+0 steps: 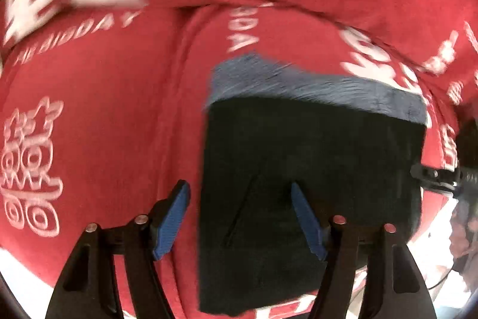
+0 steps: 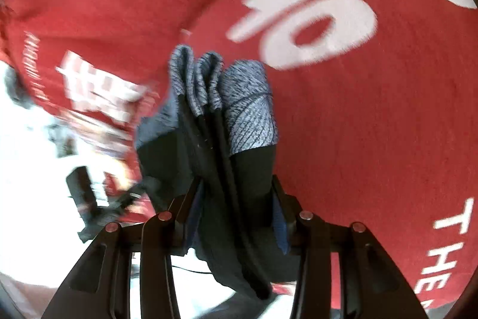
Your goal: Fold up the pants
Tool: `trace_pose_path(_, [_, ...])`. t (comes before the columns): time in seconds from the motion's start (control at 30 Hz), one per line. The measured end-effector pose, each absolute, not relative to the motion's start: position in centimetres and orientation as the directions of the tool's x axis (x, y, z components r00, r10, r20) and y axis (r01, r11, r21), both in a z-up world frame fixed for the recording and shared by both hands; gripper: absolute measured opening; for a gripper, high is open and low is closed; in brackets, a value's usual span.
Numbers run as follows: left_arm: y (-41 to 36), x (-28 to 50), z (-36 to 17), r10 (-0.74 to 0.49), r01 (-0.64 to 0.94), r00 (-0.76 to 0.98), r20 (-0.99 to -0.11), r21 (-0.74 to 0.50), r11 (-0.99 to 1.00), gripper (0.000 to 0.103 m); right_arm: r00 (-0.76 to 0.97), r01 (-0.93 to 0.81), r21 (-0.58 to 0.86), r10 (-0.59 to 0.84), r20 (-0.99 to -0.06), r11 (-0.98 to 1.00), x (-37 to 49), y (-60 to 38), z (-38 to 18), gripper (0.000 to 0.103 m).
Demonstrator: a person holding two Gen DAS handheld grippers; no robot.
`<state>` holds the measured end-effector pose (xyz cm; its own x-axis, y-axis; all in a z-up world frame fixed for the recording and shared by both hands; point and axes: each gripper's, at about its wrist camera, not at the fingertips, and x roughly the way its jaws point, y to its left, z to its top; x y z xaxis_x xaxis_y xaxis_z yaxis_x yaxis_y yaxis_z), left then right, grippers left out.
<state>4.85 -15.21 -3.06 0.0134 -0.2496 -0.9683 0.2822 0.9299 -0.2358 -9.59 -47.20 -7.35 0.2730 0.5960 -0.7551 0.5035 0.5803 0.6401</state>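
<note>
The dark pants with a grey waistband lie folded on a red cloth printed with white characters – the left hand-held gripper hangs over them, jaws wide, gripping nothing. The right hand-held gripper clamps the bunched pants edge; beyond the cloth, a bright white area.

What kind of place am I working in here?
Likely a home or a staged folding surface, not a workshop: a red cloth printed with white lettering covers everything under the dark pants with a grey waistband, and bright, blurred clutter shows past its edge. No more can be told.
</note>
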Motion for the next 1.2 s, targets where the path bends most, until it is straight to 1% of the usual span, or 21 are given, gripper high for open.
trace_pose_path(0.03, [-14.3,4.8,-3.4,-0.274,0.236,0.009,-0.962,-0.264,0.935,0.081,0.246,0.508,0.589,0.550,-0.798,0.628,-9.5,-46.9,-7.9,0.054])
trace_pose_path(0.07, [-14.0,4.7,-3.5,-0.279,0.224,0.009,-0.960,-0.270,0.936,0.081,0.242,0.514,0.570,0.529,-0.813,0.641,-9.4,-46.9,-8.1,0.055])
trace_pose_path(0.13, [-13.9,4.4,-3.4,-0.268,0.241,0.018,-0.963,-0.256,0.936,0.081,0.231,0.528,0.547,0.510,-0.829,0.650,-9.3,-47.0,-8.2,0.064])
trace_pose_path(0.23, [-14.5,4.2,-2.6,-0.222,0.290,0.037,-0.974,-0.202,0.935,0.081,0.198,0.509,0.498,0.468,-0.861,0.702,-9.0,-46.5,-7.6,0.066])
trace_pose_path(0.37, [-15.2,3.5,-1.5,-0.188,0.328,0.041,-0.981,-0.165,0.930,0.081,0.128,0.482,0.387,0.373,-0.919,0.786,-8.8,-45.9,-6.4,0.071])
trace_pose_path(0.43, [-15.6,3.3,-0.9,-0.186,0.339,0.041,-0.982,-0.161,0.927,0.081,0.100,0.482,0.343,0.338,-0.936,0.806,-8.9,-45.8,-6.0,0.073])
trace_pose_path(0.5, [-15.8,3.0,-0.3,-0.177,0.356,0.045,-0.983,-0.150,0.922,0.081,0.079,0.483,0.312,0.314,-0.946,0.818,-9.0,-45.7,-5.6,0.073])
trace_pose_path(0.63, [-16.6,2.0,0.8,-0.134,0.380,0.041,-0.990,-0.108,0.919,0.081,0.043,0.491,0.250,0.263,-0.964,0.834,-9.6,-45.0,-4.1,0.076])
trace_pose_path(0.77, [-17.1,0.8,2.0,-0.102,0.390,0.028,-0.994,-0.083,0.917,0.081,0.036,0.522,0.240,0.260,-0.965,0.819,-10.6,-44.5,-2.7,0.077])
trace_pose_path(0.87, [-17.4,-0.1,3.2,-0.067,0.398,0.030,-0.997,-0.050,0.916,0.081,0.051,0.545,0.243,0.257,-0.965,0.803,-11.3,-43.8,-1.2,0.080])
trace_pose_path(1.03, [-18.2,-1.1,6.1,-0.074,0.399,0.024,-0.997,-0.058,0.915,0.081,0.072,0.535,0.212,0.205,-0.976,0.818,-11.6,-41.6,1.8,0.087])
trace_pose_path(1.07, [-18.4,-1.2,6.6,-0.072,0.406,0.028,-0.997,-0.055,0.912,0.091,0.076,0.532,0.212,0.203,-0.976,0.820,-11.6,-41.2,2.3,0.088])
trace_pose_path(1.1, [-18.6,-1.2,7.1,-0.071,0.412,0.034,-0.997,-0.051,0.910,0.098,0.080,0.528,0.217,0.206,-0.975,0.821,-11.5,-40.8,2.8,0.088])
trace_pose_path(1.13, [-18.7,-1.2,7.7,-0.072,0.412,0.050,-0.996,-0.046,0.910,0.103,0.081,0.525,0.220,0.208,-0.975,0.822,-11.3,-40.3,3.3,0.088])
trace_pose_path(1.2, [-18.9,-1.1,8.6,-0.079,0.426,0.061,-0.995,-0.046,0.903,0.103,0.083,0.520,0.217,0.204,-0.975,0.826,-10.9,-39.3,3.9,0.088])
